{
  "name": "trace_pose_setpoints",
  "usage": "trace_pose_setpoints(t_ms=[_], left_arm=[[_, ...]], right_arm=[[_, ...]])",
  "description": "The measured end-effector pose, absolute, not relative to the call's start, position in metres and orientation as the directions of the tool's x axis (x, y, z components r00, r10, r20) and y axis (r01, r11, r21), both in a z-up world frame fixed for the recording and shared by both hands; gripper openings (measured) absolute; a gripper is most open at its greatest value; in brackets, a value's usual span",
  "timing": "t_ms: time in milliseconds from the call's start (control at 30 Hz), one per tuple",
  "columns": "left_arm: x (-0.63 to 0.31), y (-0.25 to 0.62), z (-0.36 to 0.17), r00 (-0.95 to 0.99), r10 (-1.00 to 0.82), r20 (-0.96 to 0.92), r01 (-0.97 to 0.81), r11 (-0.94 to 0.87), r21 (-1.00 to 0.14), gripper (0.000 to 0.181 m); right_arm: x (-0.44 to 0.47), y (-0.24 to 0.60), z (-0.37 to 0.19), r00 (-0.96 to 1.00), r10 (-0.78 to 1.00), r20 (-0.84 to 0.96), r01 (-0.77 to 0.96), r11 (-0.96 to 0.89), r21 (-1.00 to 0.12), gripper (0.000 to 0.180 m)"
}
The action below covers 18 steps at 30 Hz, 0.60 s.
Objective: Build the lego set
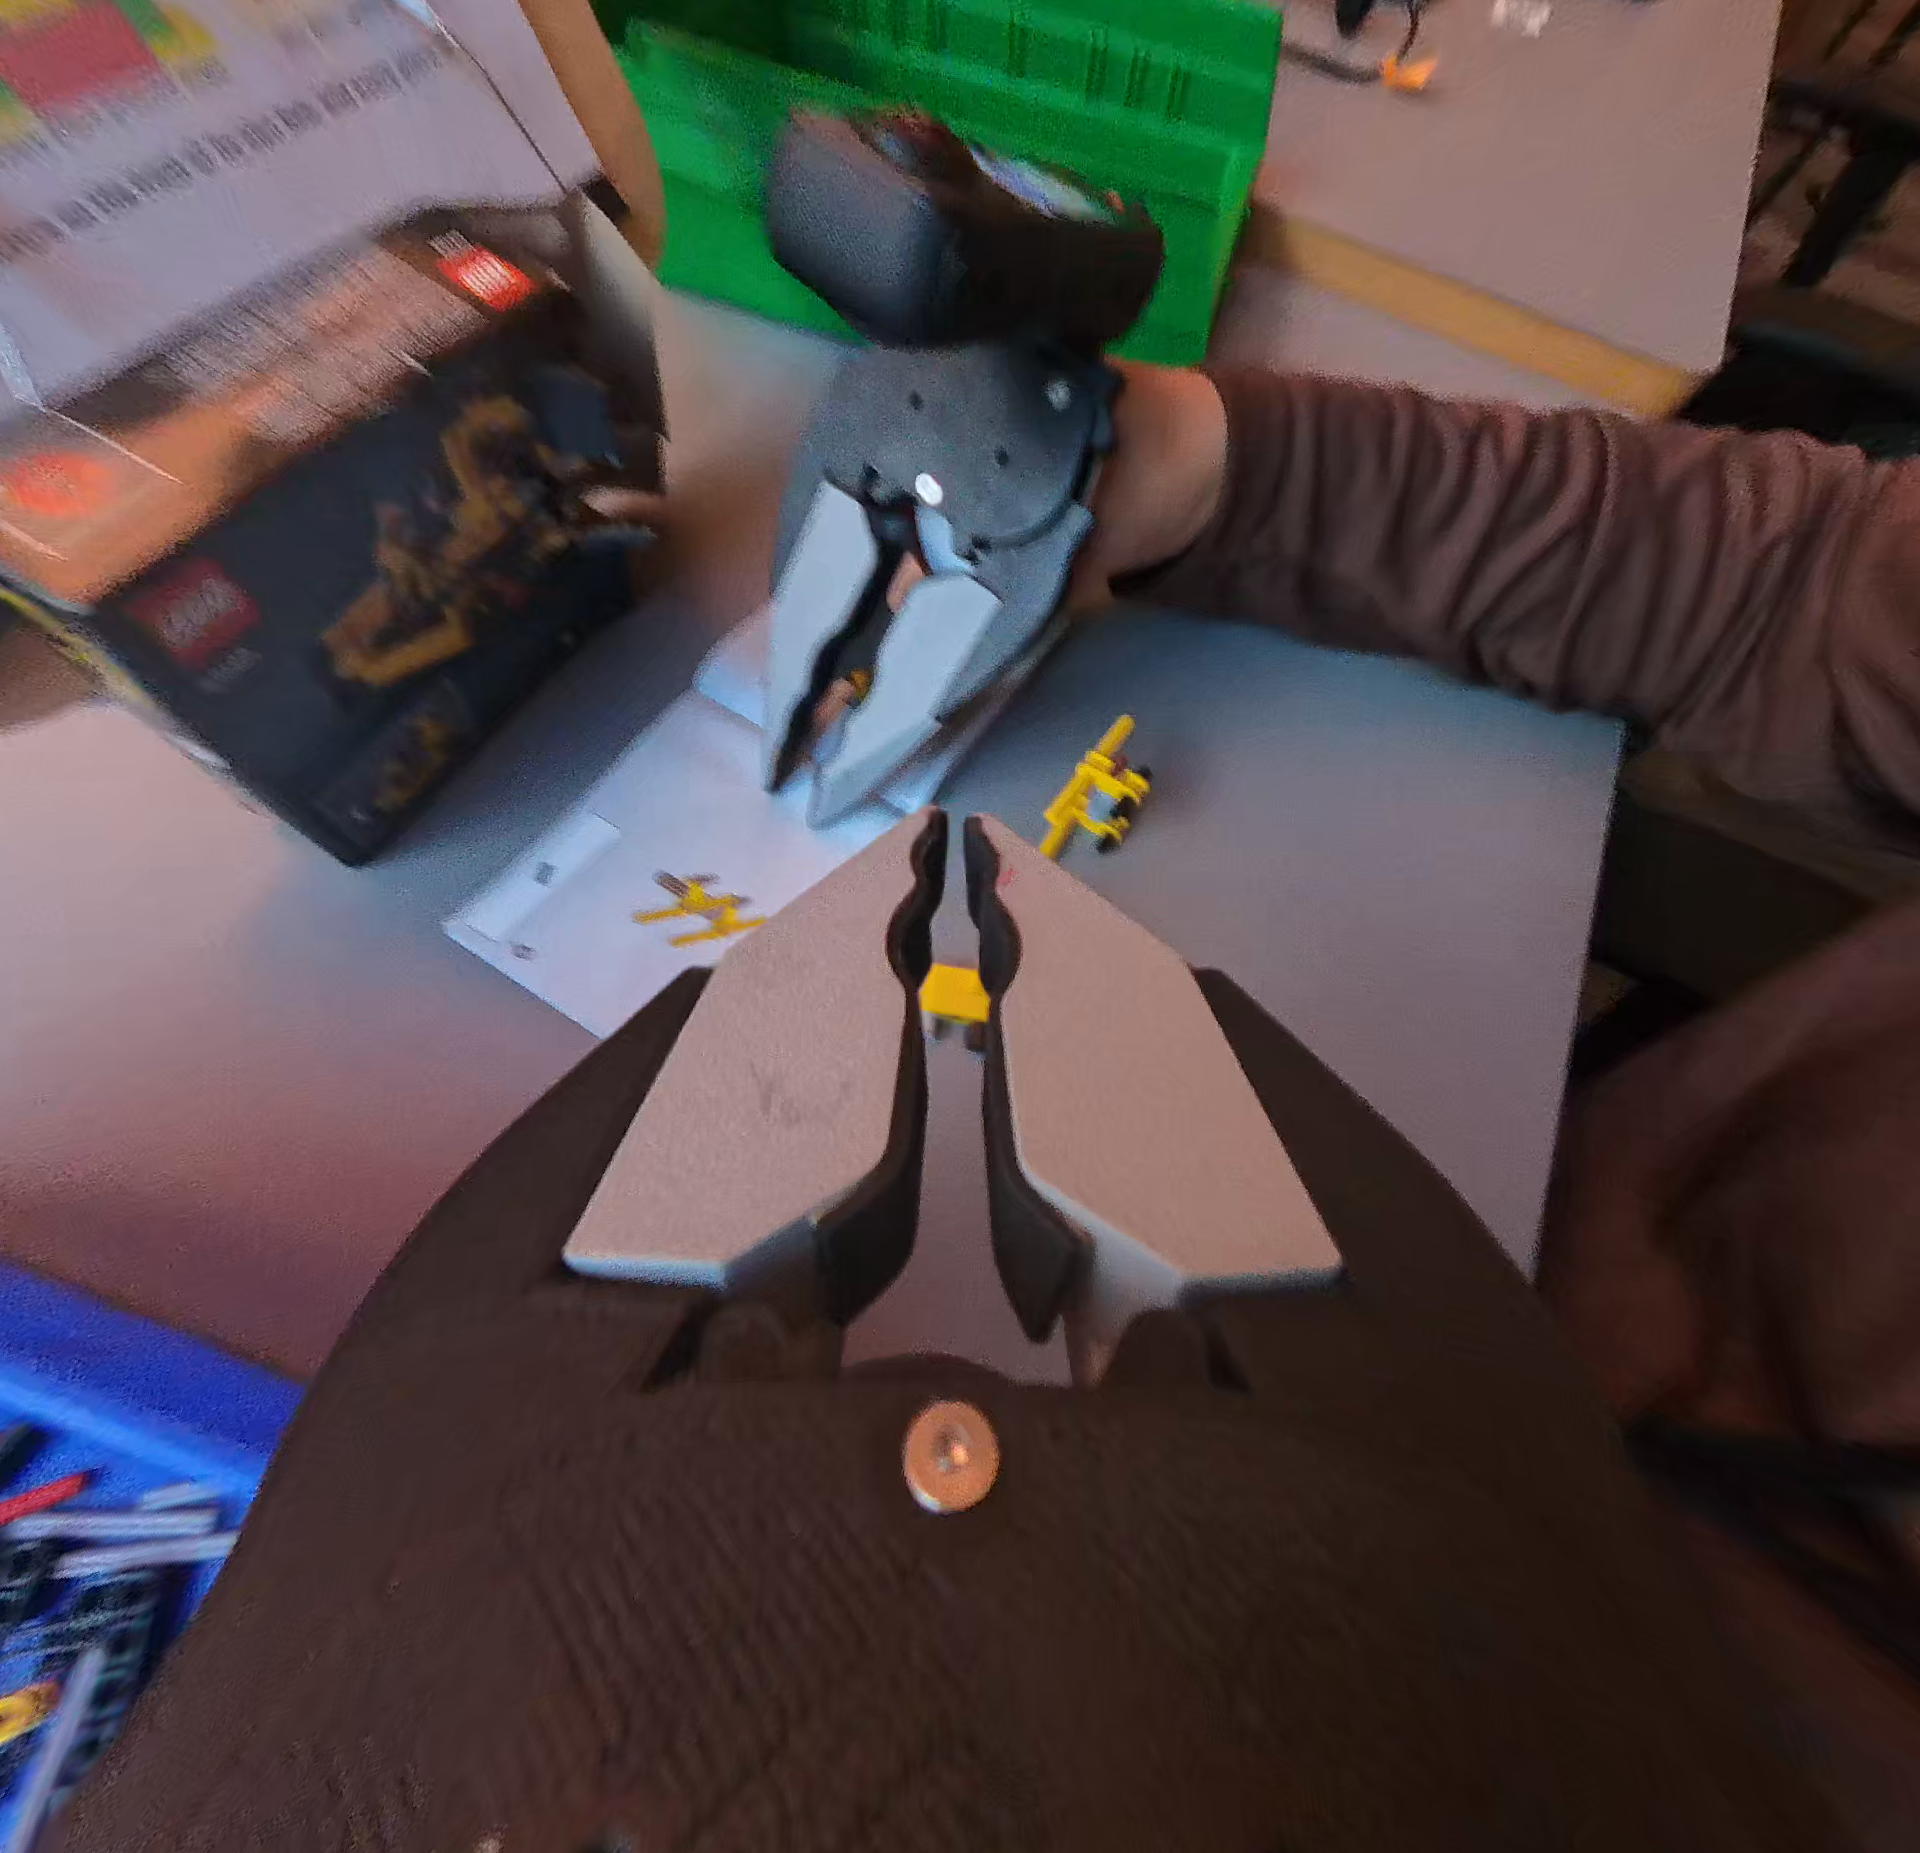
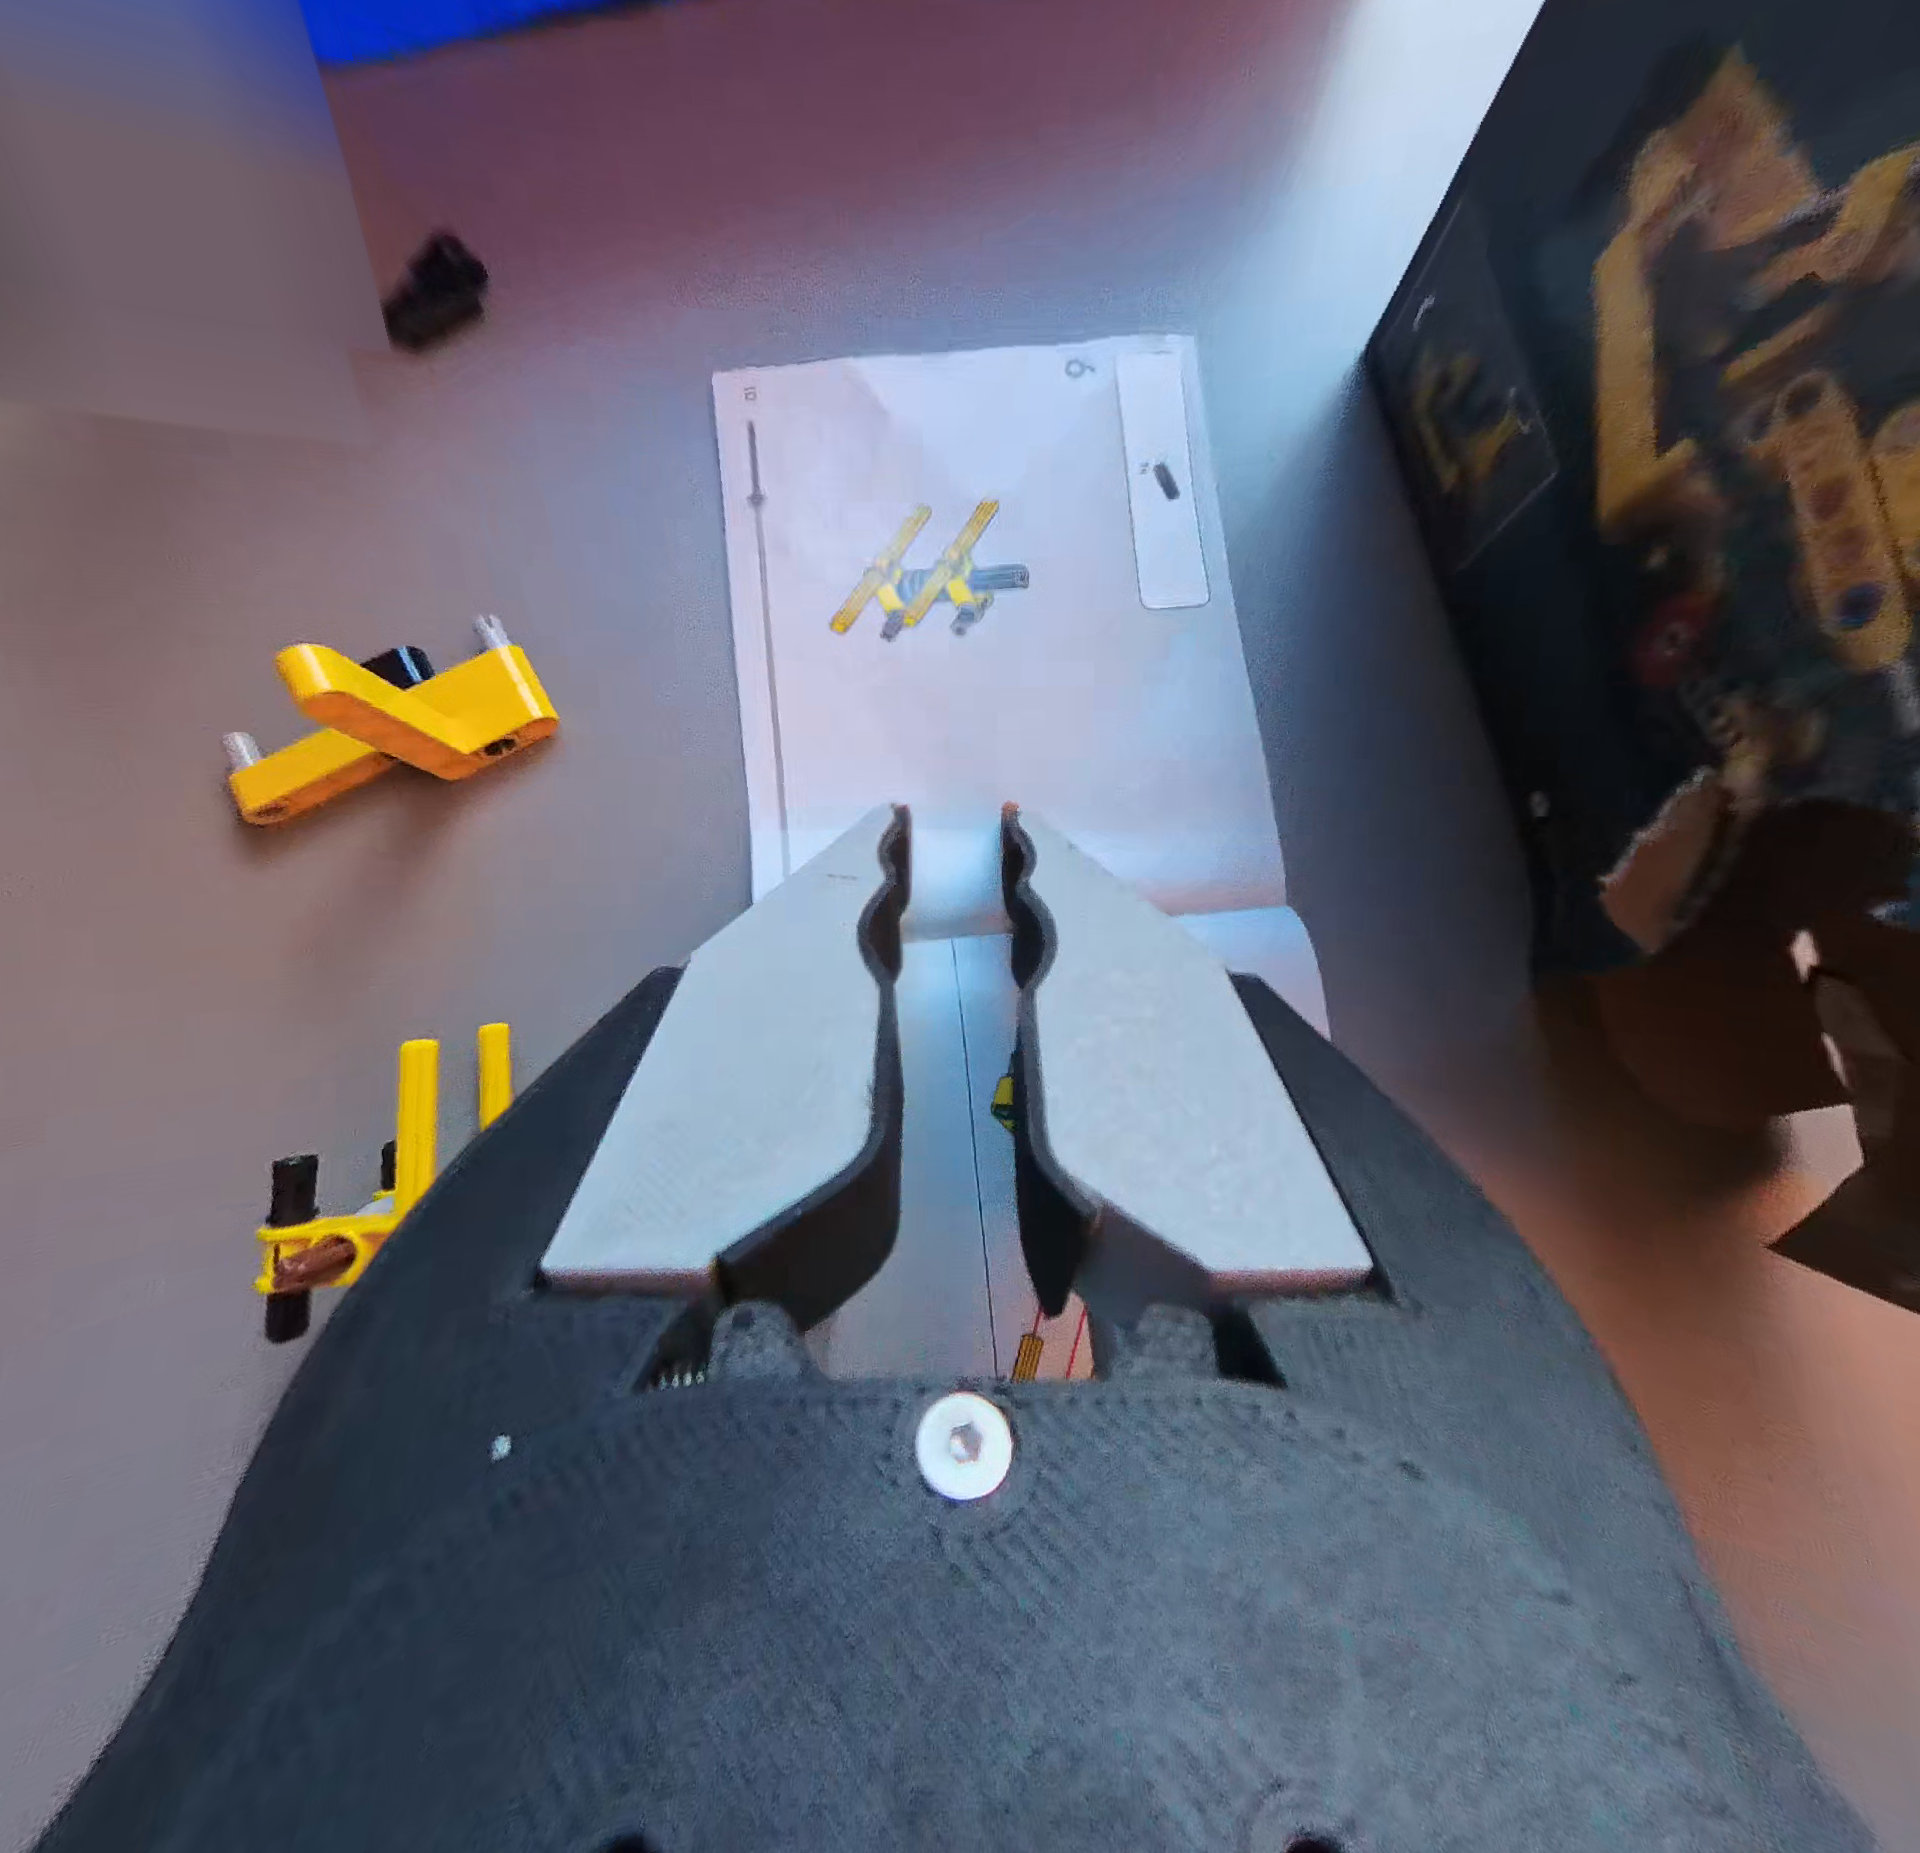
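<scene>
My left gripper (image 1: 956, 829) hangs above the grey table, its jaws shut with only a sliver between the tips and nothing held. A yellow beam assembly (image 1: 954, 993) lies on the table below and shows through the gap; the right wrist view (image 2: 395, 723) shows it too. A second yellow assembly with black pins (image 1: 1096, 795) lies right of the instruction sheet (image 1: 644, 847) and also appears in the right wrist view (image 2: 416, 1128). My right gripper (image 2: 953, 816) is slightly open and empty, pointing down over the instruction sheet (image 2: 987, 608). It also shows in the left wrist view (image 1: 821, 764).
The black Lego box (image 1: 343, 598) stands left of the sheet and also shows in the right wrist view (image 2: 1714, 453). A green crate (image 1: 987, 89) sits behind. A blue bin with parts (image 1: 104, 1440) is at near left. A small black piece (image 2: 436, 286) lies alone. A person's sleeve (image 1: 1507, 556) reaches in from the right. The grippers' ends are close to 15 cm from one another. The small black piece (image 2: 436, 286) is about 15 cm from both grippers' fingertips.
</scene>
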<state>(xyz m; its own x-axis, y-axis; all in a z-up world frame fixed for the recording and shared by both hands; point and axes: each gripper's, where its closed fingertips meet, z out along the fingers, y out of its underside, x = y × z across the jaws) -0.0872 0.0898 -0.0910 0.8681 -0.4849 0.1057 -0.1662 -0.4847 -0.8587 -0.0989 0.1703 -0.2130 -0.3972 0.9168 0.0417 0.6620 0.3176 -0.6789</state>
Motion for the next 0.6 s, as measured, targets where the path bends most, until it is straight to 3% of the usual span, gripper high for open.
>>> trace_pose_setpoints(t_ms=[233,300,600], left_arm=[[-0.166,0.097,-0.023,0.922,-0.33,0.201,0.123,-0.241,-0.963,0.0],[-0.164,0.094,-0.016,0.889,-0.376,0.262,0.191,-0.216,-0.958,0.0],[-0.17,0.104,-0.041,0.931,-0.307,0.196,0.123,-0.241,-0.963,0.0]], right_arm=[[-0.096,0.167,-0.212,-0.398,0.914,0.08,0.622,0.333,-0.709,0.006],[-0.097,0.17,-0.212,-0.403,0.909,0.107,0.613,0.355,-0.706,0.002],[-0.097,0.169,-0.211,-0.414,0.908,0.072,0.611,0.335,-0.717,0.0]])
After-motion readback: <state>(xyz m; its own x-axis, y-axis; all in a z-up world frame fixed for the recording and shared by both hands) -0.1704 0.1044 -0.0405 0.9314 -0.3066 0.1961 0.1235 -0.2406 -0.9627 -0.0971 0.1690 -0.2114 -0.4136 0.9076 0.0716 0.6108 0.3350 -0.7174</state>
